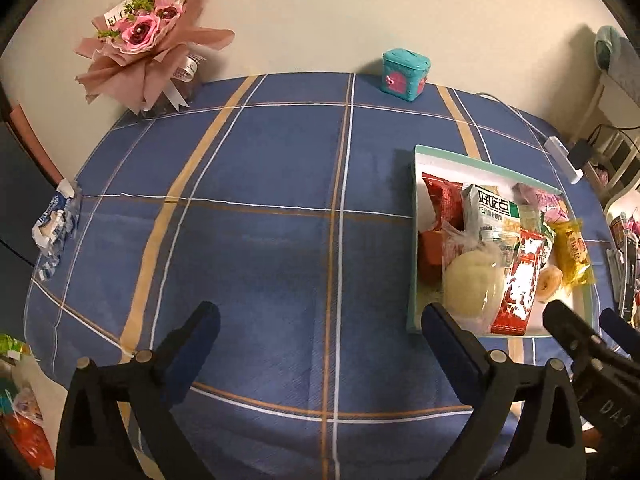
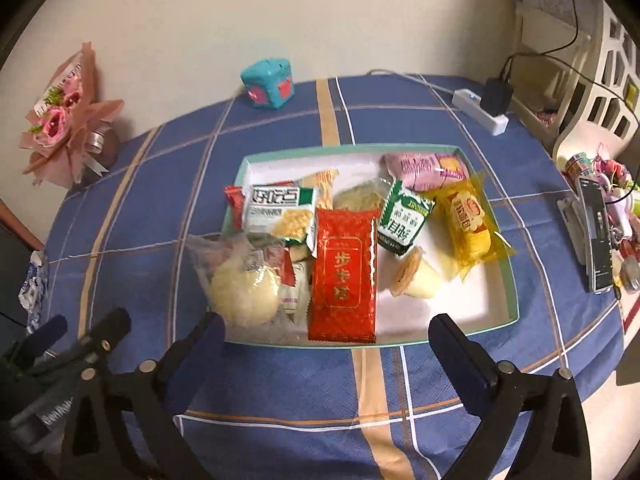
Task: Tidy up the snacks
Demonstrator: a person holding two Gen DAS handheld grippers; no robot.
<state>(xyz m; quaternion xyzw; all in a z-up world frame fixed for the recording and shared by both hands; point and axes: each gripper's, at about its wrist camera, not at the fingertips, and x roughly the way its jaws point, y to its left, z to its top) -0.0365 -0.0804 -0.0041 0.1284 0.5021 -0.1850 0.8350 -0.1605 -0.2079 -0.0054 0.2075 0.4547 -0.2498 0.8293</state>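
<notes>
Right wrist view: we hold our right gripper point(image 2: 326, 330) spread wide and empty above the mint-rimmed white cardboard tray point(image 2: 513, 280) of packaged snacks, red foil packet point(image 2: 345, 280) nearest. Our left gripper point(image 1: 320, 320), equally wide, grips nothing over the blue plaid tablecloth point(image 1: 256, 240).

You see a matt woven blue plaid cloth point(image 2: 280, 384) covering the surface. The shallow teal-rimmed cardboard box point(image 2: 513, 304) looks smooth and matt white inside. Its glossy red foil snack packet point(image 2: 345, 276) and shiny crinkled yellow plastic wrapper point(image 2: 470, 224) catch the light. The pink crepe-paper bouquet point(image 1: 148, 40) looks soft and matt.
</notes>
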